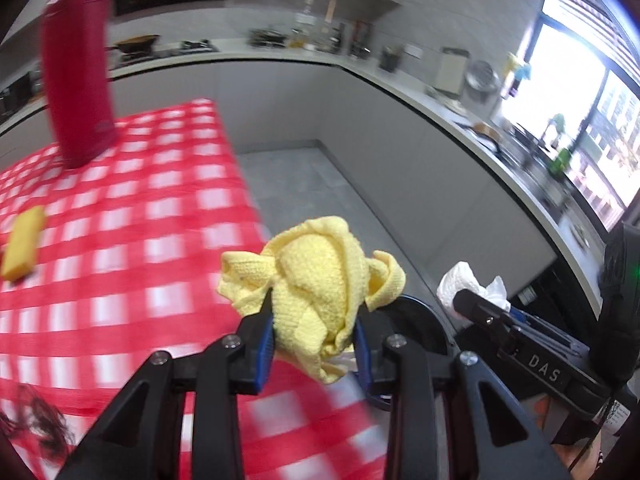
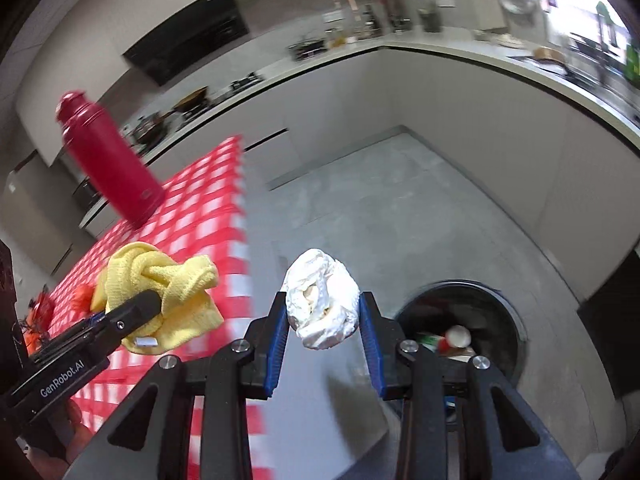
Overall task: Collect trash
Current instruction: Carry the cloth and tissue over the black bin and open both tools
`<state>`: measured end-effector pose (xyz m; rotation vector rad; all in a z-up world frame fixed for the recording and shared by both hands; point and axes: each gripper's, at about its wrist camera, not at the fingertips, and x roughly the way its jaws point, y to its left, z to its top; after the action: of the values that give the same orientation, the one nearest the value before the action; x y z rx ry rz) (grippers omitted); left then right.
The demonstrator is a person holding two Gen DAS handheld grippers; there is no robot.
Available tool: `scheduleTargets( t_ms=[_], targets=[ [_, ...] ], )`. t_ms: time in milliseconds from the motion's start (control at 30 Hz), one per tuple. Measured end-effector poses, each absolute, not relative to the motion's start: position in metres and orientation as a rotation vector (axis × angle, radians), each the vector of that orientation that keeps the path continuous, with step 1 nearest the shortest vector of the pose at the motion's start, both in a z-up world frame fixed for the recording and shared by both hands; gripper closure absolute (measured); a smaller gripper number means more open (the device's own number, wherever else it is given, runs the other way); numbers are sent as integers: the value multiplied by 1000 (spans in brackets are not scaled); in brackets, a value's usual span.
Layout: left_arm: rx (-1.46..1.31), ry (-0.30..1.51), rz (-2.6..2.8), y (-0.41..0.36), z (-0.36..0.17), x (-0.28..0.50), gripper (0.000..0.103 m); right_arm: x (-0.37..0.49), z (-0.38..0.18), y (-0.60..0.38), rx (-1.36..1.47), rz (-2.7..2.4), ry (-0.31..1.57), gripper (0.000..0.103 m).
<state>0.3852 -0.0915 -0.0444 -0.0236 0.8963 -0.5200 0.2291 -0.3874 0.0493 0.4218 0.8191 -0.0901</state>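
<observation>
Left gripper (image 1: 314, 332), jaws clamped tight on a crumpled yellow cloth (image 1: 316, 280), hangs over the edge of the red-check table (image 1: 132, 240); right gripper (image 2: 324, 328), jaws pinched on a white paper wad (image 2: 322, 300), is off the table above the floor, just short of the round black trash bin (image 2: 496, 320) that already holds scraps. Risk: the wad sits at the jaw tips and could slip out before the bin, and the floppy cloth's loose ends could catch the bin rim. Farther back, a red bottle (image 1: 78, 64) and yellow sponge (image 1: 24, 244) stay tabled.
</observation>
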Motion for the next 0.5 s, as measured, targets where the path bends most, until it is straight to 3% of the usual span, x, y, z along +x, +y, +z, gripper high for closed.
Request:
scheduleTargets(
  t_ms=[500],
  targets=[
    [86, 1047, -540, -209, -109, 374, 68, 216, -26, -493, 481, -153, 955, 66]
  ],
)
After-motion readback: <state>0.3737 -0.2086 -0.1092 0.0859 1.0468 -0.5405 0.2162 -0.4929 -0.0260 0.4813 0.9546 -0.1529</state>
